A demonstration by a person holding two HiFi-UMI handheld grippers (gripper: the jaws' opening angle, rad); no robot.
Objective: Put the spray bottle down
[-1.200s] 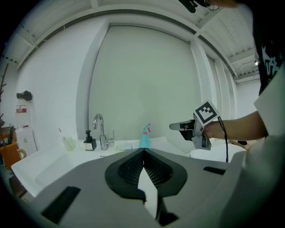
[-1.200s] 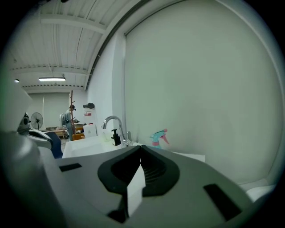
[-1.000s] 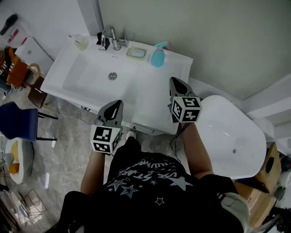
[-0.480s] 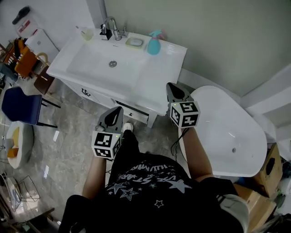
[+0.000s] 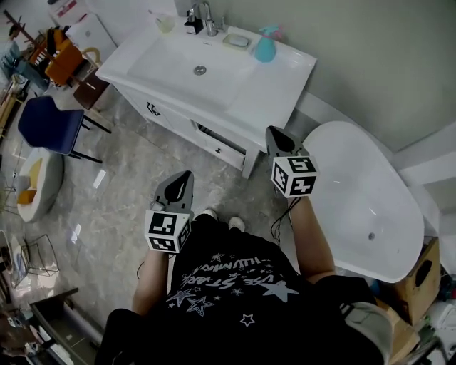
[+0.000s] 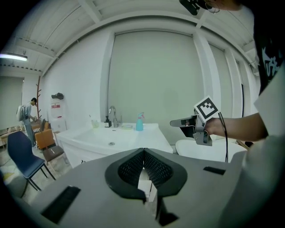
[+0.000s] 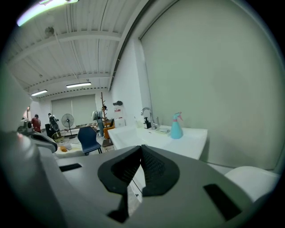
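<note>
The room is bright and evenly lit by long white ceiling tube lamps (image 7: 79, 84). Shadows on the grey marble floor (image 5: 135, 164) are soft and weak. Both gripper views bend strongly and have black corners. There, what is nearest the lens looks soft, while the far turquoise plastic spray bottle (image 7: 176, 127) is clear.

A white vanity (image 5: 278, 82) is seen at the upper middle of the head view, set against the wall. A faucet (image 5: 204, 14) is mounted at its far edge, with a soap dish (image 5: 236, 40) near it and a drain (image 5: 200, 70) set in the basin. A white bathtub (image 5: 356, 199) is seen at the right, near the vanity. A blue chair (image 5: 44, 125) is placed at the left on the grey marbled floor (image 5: 121, 199). A fan (image 7: 67, 120) is seen far off at the left of the right gripper view.
</note>
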